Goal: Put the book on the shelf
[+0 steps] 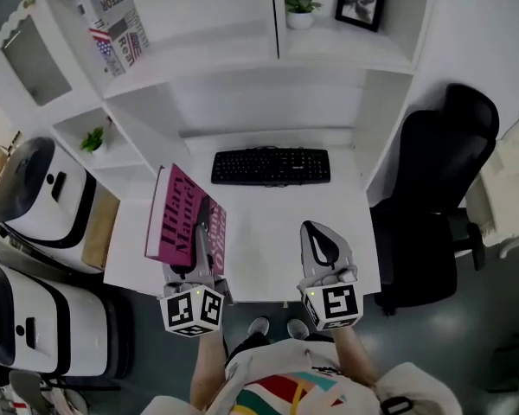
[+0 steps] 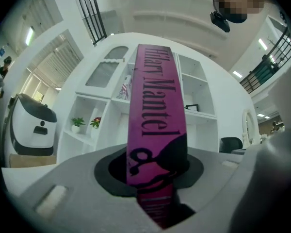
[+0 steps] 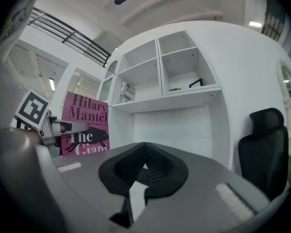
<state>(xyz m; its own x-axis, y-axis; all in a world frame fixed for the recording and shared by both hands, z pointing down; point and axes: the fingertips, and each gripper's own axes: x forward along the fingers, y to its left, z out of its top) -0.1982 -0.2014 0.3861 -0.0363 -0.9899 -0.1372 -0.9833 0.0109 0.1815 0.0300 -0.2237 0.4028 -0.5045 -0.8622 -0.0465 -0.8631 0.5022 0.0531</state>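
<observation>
A pink hardback book (image 1: 183, 220) with black lettering stands raised on edge over the left part of the white desk (image 1: 268, 232). My left gripper (image 1: 201, 253) is shut on its near edge. In the left gripper view the book's spine (image 2: 155, 106) runs up between the jaws of my left gripper (image 2: 155, 178). My right gripper (image 1: 315, 236) hovers over the desk's front right, shut and holding nothing. The right gripper view shows the book's cover (image 3: 85, 123) to the left of my right gripper (image 3: 143, 154). The white shelf unit (image 1: 208, 67) rises behind the desk.
A black keyboard (image 1: 271, 166) lies at the back of the desk. The shelves hold printed boxes (image 1: 117, 24), a potted plant (image 1: 300, 7) and a framed picture (image 1: 361, 0). A black office chair (image 1: 441, 197) stands to the right, white rounded machines (image 1: 39, 193) to the left.
</observation>
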